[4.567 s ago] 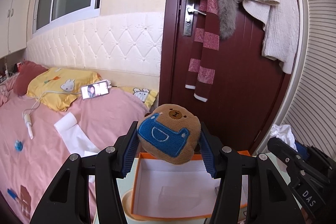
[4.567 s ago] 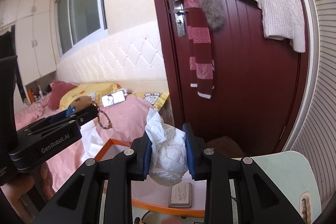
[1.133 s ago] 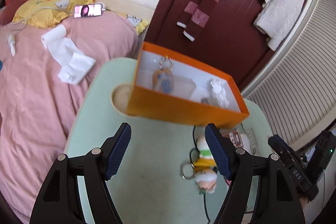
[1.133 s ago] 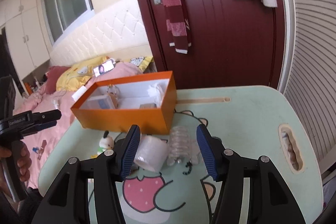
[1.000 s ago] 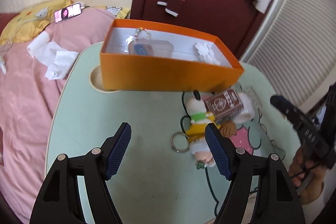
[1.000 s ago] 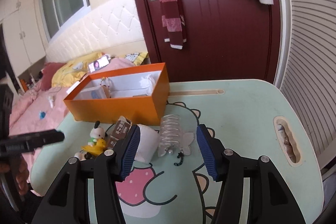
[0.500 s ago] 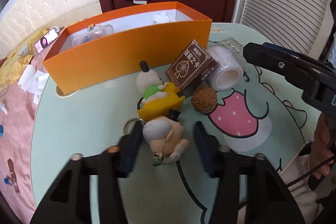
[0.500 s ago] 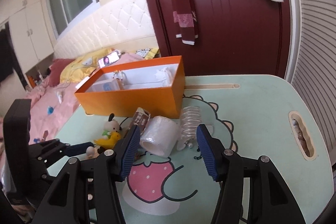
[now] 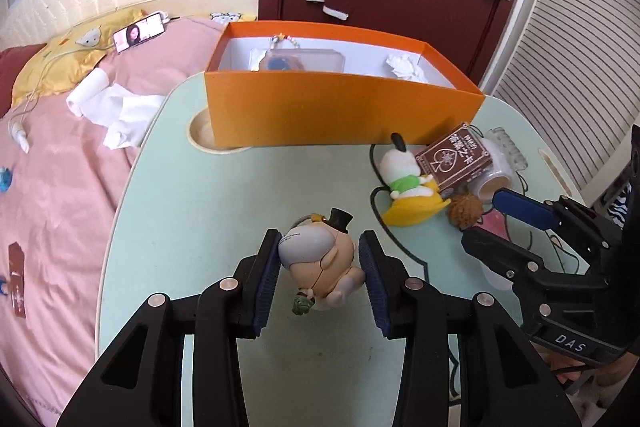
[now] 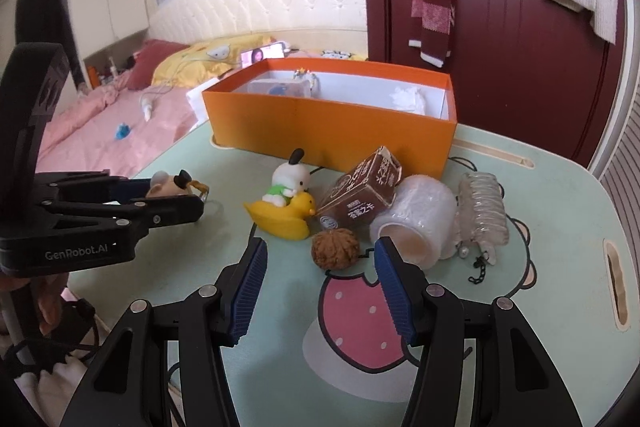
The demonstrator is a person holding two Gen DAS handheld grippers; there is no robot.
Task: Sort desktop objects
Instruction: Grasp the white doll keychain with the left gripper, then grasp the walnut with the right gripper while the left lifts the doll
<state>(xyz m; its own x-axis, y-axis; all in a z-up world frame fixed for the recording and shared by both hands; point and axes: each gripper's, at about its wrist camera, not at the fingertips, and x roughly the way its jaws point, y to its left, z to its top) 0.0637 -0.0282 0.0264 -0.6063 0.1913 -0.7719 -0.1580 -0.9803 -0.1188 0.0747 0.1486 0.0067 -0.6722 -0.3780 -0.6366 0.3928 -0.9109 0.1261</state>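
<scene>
Since half a second ago your left gripper (image 9: 318, 269) has moved forward, and the hatted figurine (image 9: 320, 259) now sits between its jaws; the pads stand close on both sides, but I cannot tell if they already press it. The figurine lies on the bench (image 9: 240, 195), near the edge closest to you, well apart from the orange box (image 9: 340, 107). It looks like hard, smooth plastic, light and a little slippery, so take it across the round head, not at the small hat or the key ring, which could slip or snap. Your right gripper (image 10: 320, 283) hangs with jaws released, holding nothing, just before the walnut (image 10: 335, 247). That one is hard, round and rough; it may roll, so close across its middle.
</scene>
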